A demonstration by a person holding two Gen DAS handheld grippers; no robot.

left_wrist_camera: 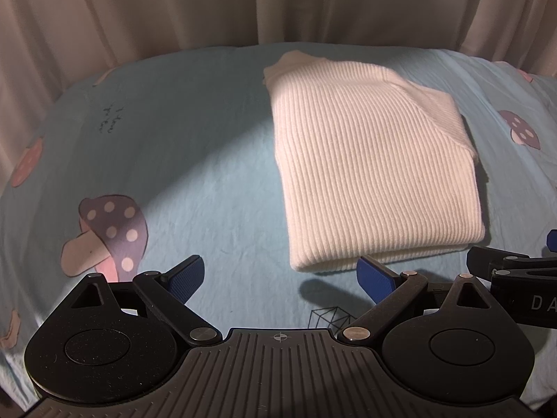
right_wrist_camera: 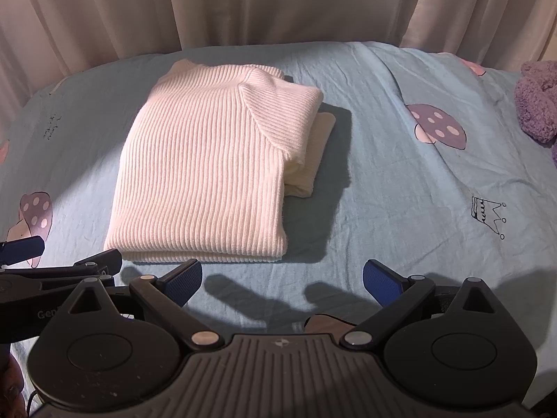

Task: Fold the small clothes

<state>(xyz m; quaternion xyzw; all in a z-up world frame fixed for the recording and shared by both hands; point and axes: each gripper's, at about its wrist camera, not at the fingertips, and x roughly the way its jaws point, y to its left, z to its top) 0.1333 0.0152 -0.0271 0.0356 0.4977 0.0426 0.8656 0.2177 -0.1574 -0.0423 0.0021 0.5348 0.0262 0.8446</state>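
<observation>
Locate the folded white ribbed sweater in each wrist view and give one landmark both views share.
Left wrist: folded white sweater lies right of centre, above the right fingertip.
Right wrist: sweater lies left of centre, above the left fingertip.
Shared landmark: handwritten black text on the sheet, left of the sweater.

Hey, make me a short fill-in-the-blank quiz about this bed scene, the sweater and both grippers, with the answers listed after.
1. The white ribbed sweater lies ____ on the blue bedsheet.
2. The left gripper and the right gripper both have their fingers ____, holding nothing.
3. The bedsheet is printed with purple spotted ____.
4. A fluffy ____ item lies at the sheet's far right edge in the right wrist view.

Answers: folded; open; mushrooms; purple
</observation>
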